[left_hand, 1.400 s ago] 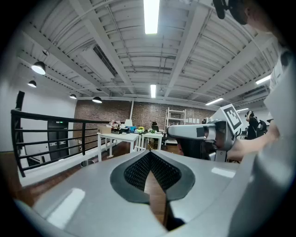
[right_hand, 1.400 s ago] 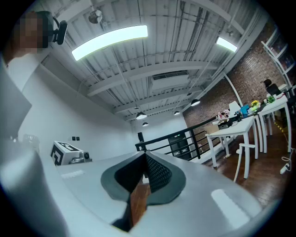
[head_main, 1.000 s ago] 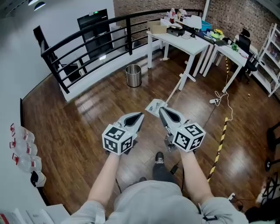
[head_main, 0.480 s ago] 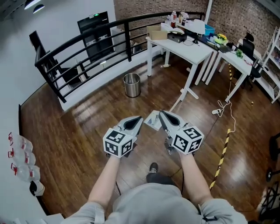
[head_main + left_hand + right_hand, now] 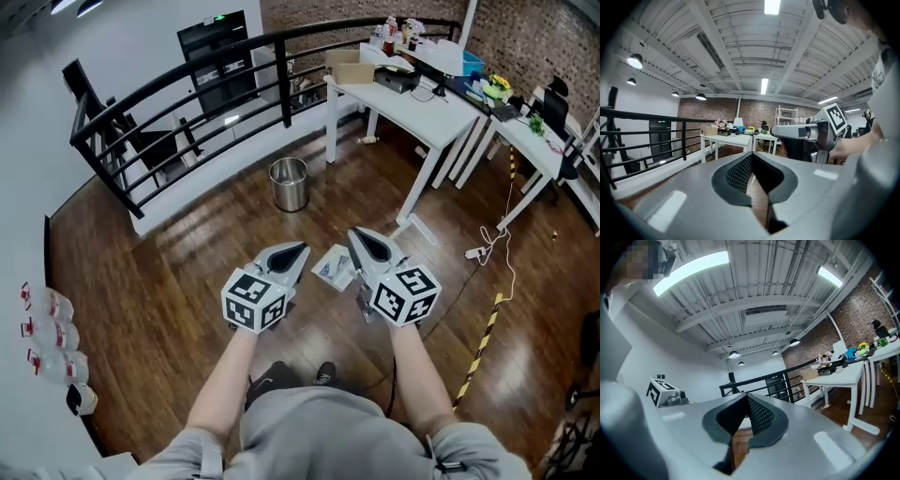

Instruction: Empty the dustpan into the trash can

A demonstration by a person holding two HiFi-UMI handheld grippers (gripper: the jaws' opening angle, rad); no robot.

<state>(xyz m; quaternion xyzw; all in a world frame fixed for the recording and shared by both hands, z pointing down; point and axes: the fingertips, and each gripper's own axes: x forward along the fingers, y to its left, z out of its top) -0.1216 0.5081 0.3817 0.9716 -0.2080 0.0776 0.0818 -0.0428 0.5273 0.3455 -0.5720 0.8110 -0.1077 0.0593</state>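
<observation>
Down on the wooden floor (image 5: 178, 281) the dustpan (image 5: 334, 266) lies flat, a pale thing with some bluish and white bits on it. In the head view it shows between the tips of the two tools, and neither tool grips it. The left tool (image 5: 301, 247) is held out level just to the left of the dustpan. Its jaws are clenched together at the tips with nothing between them, and only the floor shows through the gap lower down. The right tool (image 5: 355, 232) is held out beside it on the right, and its jaws are likewise pressed together and empty. Each tool's marker cube sits near the person's wrist.

Farther off and a little to the left stands the trash can (image 5: 289, 184), a round metal bin, upright and open at the top. It is well apart from the dustpan and close to the black railing (image 5: 187, 70) that curves along the far left. At the far right is a white surface (image 5: 405, 94) crowded with small things, and a second one stands beyond it. A yellow and black striped tape (image 5: 480, 341) runs along the floor at the near right.
</observation>
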